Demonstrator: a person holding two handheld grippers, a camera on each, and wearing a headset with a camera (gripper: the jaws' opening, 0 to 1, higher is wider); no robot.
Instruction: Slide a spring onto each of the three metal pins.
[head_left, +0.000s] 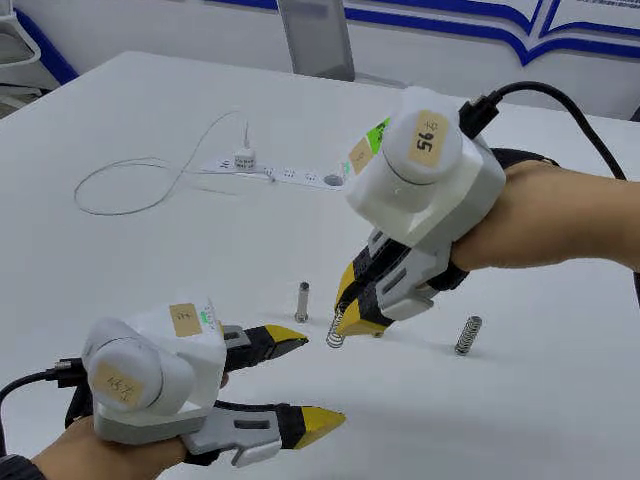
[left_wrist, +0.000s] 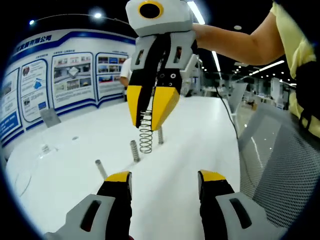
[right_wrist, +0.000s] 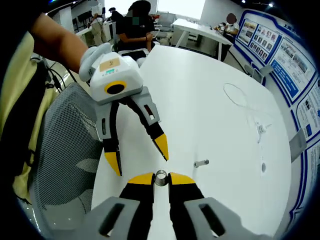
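Note:
My right gripper (head_left: 350, 318) points down at the white table (head_left: 150, 260), shut on a small coil spring (head_left: 335, 331) that hangs from its yellow tips just above the surface. The right gripper view shows that spring (right_wrist: 161, 177) end-on between the jaws. A bare metal pin (head_left: 302, 300) stands just left of it. Another spring-wrapped piece (head_left: 468, 334) lies to the right. My left gripper (head_left: 310, 380) is open at lower left, aimed at the pin. In the left gripper view, my open left gripper (left_wrist: 165, 180) faces the right gripper (left_wrist: 149, 122), the spring (left_wrist: 145, 140), a bare pin (left_wrist: 101, 169) and two further pins (left_wrist: 134, 150).
A white power strip (head_left: 275, 173) with a plug and a looping thin cable (head_left: 130, 185) lies at the back of the table. A chair back (head_left: 315, 35) stands beyond the far edge. A mesh chair (right_wrist: 70, 150) sits beside the table, and people are in the room behind.

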